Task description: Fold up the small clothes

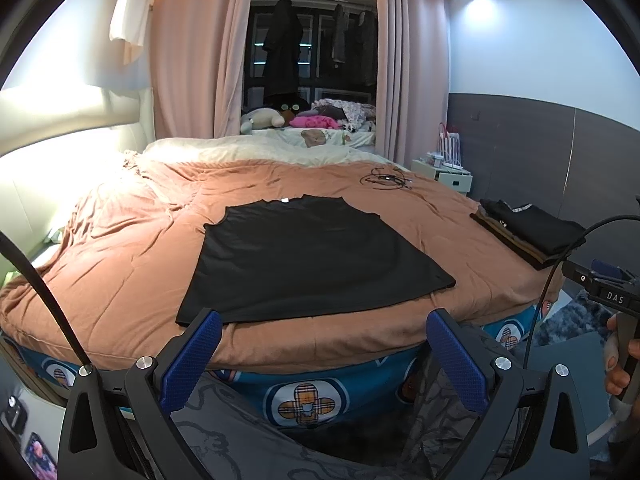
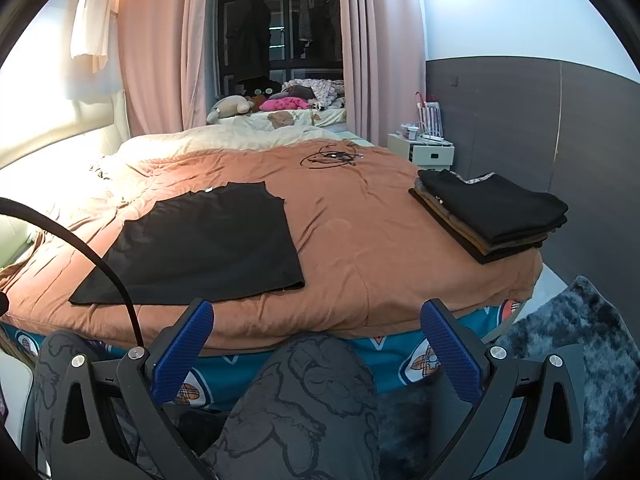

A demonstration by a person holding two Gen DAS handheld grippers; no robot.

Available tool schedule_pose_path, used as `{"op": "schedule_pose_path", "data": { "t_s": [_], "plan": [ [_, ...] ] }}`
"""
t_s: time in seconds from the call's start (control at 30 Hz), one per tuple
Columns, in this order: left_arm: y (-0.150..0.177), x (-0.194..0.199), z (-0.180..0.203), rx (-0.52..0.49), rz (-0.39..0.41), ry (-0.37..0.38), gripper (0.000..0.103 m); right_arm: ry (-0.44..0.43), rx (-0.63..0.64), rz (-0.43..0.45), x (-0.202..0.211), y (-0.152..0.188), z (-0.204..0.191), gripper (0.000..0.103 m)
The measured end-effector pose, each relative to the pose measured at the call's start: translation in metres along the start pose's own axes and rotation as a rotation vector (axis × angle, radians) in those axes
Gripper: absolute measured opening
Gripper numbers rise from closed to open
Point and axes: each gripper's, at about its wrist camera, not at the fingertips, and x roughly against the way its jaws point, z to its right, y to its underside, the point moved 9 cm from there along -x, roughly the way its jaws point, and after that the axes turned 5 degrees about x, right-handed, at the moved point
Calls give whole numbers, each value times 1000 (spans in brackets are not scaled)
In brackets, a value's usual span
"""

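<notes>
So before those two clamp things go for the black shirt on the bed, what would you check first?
1. Black shirt lies flat on the brown blanket: ok, with sleeves already tucked in.
2. Left gripper jaws spread wide and holding nothing: ok.
3. Right gripper jaws spread wide and holding nothing: ok.
4. Both grippers off the shirt, back at the bed's near edge: ok.
5. Folded pile sits apart from the shirt, at the right edge: ok.
6. Tangle of cords lies beyond the shirt, not touching it: ok.
</notes>
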Motion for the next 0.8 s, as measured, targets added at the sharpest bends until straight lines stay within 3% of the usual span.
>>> {"op": "schedule_pose_path", "data": {
  "t_s": [0.8],
  "plan": [
    [-1, 2, 3, 0, 2, 2, 103, 7, 5, 6, 2, 0, -2, 103]
  ]
}}
